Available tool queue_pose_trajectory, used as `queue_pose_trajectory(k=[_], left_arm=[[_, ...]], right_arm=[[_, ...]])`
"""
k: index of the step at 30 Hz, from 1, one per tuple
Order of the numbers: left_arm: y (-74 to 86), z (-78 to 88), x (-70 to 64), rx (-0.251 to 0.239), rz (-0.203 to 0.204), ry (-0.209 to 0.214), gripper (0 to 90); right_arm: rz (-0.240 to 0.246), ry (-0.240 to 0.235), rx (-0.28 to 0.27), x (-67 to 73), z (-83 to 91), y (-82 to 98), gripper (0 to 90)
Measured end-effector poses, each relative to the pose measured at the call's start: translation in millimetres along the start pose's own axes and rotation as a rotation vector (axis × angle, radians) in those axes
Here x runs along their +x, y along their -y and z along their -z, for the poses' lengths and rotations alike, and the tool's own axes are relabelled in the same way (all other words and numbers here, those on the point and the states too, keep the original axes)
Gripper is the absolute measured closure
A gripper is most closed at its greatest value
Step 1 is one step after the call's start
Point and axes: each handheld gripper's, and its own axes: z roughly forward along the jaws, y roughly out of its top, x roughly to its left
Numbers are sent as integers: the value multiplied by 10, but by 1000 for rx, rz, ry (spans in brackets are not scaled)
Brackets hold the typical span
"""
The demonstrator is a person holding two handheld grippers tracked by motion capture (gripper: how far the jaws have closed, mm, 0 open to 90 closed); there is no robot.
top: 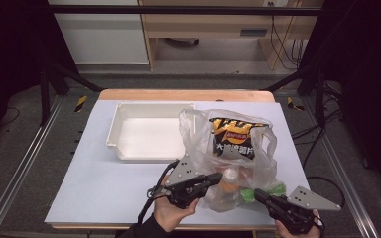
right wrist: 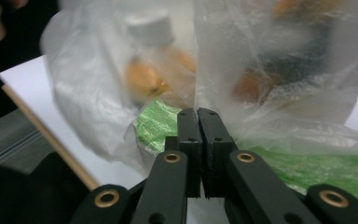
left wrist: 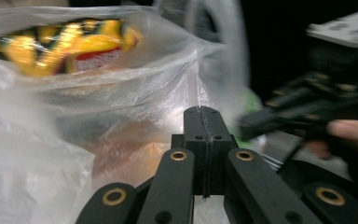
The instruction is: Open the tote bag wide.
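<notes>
1. White tray (top: 151, 130) sits empty beyond the left gripper (top: 217, 177), likely waiting to take the groceries.
2. Left gripper: jaws fully together, pinching a fold of the clear plastic bag (top: 228, 148) at its near left edge, apparently to hold that side.
3. Bag sits between the two grippers; chip packet (top: 234, 136) stands at the far side, orange bottle (top: 228, 184) just past the left jaws.
4. Right gripper (top: 258, 194): jaws together at the bag's near right edge, by a green packet (right wrist: 161, 125); whether film is pinched, cannot tell.
</notes>
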Motion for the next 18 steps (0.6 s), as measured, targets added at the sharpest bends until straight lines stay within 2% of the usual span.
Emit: queue_pose_trajectory(k=[2,3,4,5,6,7,10,13,14,18], left_arm=[[37,-31,-66,16,-12,27,900],[37,-31,-66,16,-12,27,900],[95,-101,-139,46,-27,50,900],[95,-101,-139,46,-27,50,900],[178,-185,-194,87,-39,66,900],[231,-228,-218,109,-49,66,900],[384,-342,-244,167,-52,85,900],[483,-417,-255,197,-46,96,900],[562,-475,-265,221,-39,101,900],[637,-546,-252,243,-39,89,900]], right_arm=[[1,16,-10,-11,-106,-40,877],[1,16,-10,-11,-106,-40,877],[7,16,-9,-30,-209,-77,866],[7,16,-9,-30,-209,-77,866],[0,29,-3,-70,-302,-86,853],[-13,33,-1,-94,-348,-78,849],[-46,16,-35,-139,-338,-67,827],[-37,9,-55,-137,-303,-56,796],[-17,20,-68,-128,-291,-40,765],[-24,10,-71,-131,-311,-39,706]])
